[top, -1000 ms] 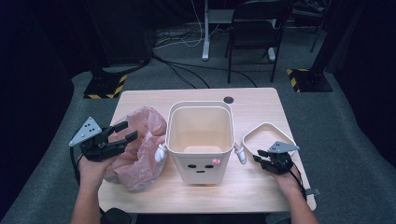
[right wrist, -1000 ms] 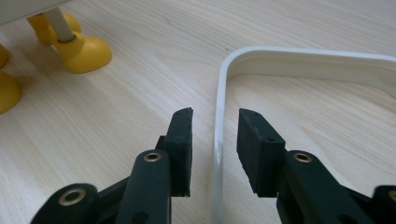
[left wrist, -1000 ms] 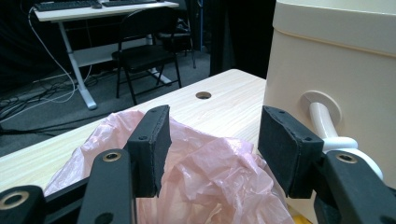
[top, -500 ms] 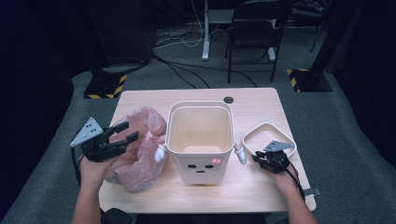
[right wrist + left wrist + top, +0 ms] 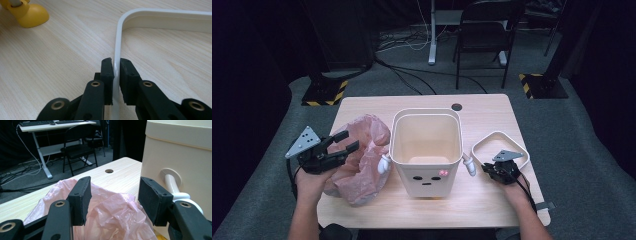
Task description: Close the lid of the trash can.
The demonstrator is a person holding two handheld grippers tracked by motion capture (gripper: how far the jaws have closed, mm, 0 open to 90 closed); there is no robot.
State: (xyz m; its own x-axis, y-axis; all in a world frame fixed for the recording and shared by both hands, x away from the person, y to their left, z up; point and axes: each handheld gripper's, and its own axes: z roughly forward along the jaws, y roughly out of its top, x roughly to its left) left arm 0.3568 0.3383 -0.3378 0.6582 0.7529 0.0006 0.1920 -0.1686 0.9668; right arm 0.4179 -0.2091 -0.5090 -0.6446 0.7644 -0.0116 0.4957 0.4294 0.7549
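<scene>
Right tongs (image 5: 115,65) just closing, now clamped on the white ring (image 5: 117,45), flat on the counter (image 5: 57,62) right of the bin (image 5: 427,150). Left tongs (image 5: 113,197) spread wide, hovering over the pink bag (image 5: 110,215) left of the bin, gripping nothing.

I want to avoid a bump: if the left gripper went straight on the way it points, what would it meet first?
Most likely the pink plastic bag, lying crumpled right ahead between the open jaws of the left gripper. The cream bin stands close to the right-hand jaw and could be brushed; depth is hard to judge.
</scene>
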